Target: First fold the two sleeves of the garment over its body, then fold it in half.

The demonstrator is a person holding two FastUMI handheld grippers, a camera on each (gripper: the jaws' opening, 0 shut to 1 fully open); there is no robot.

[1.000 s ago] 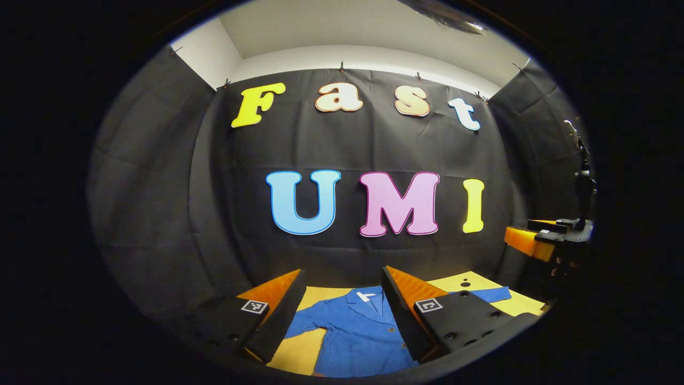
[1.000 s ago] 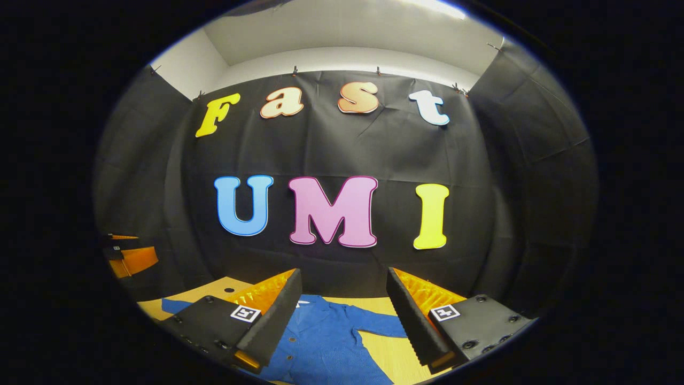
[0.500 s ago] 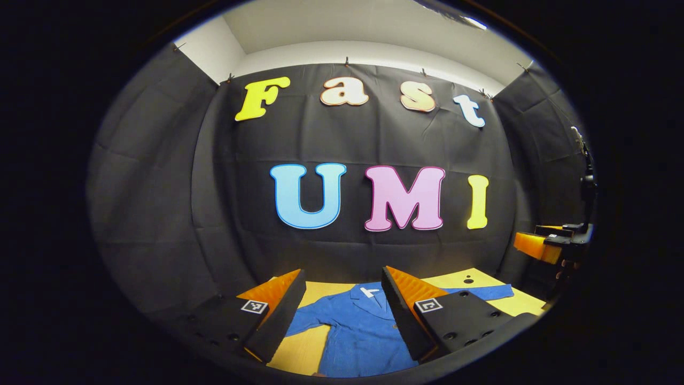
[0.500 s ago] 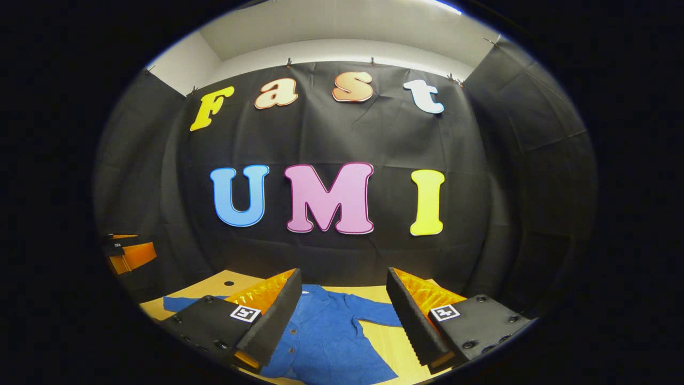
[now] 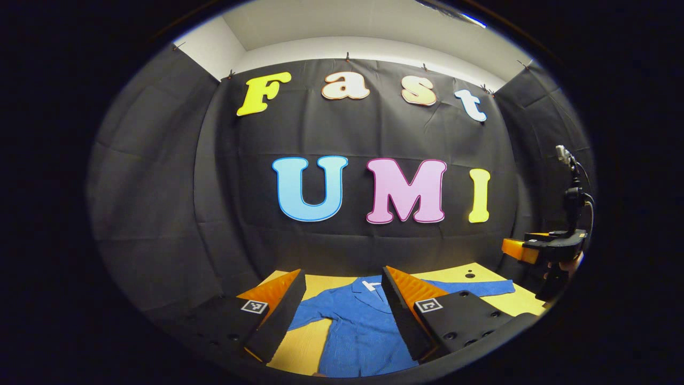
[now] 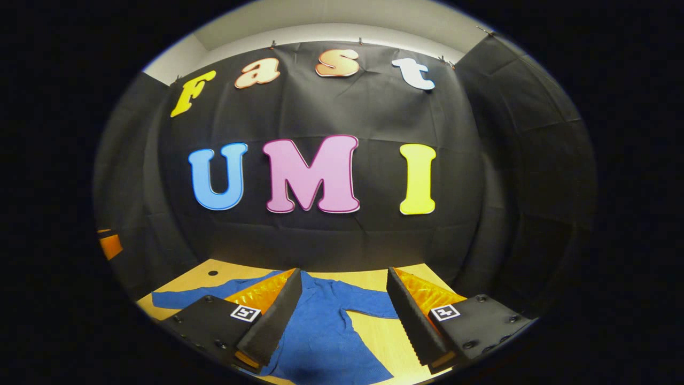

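A blue button-up garment [image 5: 358,326] lies flat on the yellow table [image 5: 304,347], collar toward the back wall, both sleeves spread out sideways. In the left gripper view my left gripper [image 5: 342,310] hangs open above the garment's body, nothing between its fingers. The right gripper [image 5: 534,250] appears at the far right of that view, held by a hand. In the right gripper view the same garment [image 6: 326,337] lies below my open right gripper [image 6: 342,313]. One sleeve [image 6: 374,305] reaches right, the other sleeve [image 6: 187,297] reaches left.
The wooden table [image 6: 385,342] ends at the black cloth wall behind. A small dark hole [image 6: 213,272] marks the table near the far left sleeve. An orange part of the left gripper [image 6: 109,245] peeks in at the left edge.
Both cameras have tipped downward, bringing more of the table and garment into view. The right gripper has drifted further over the garment. Both stay open.
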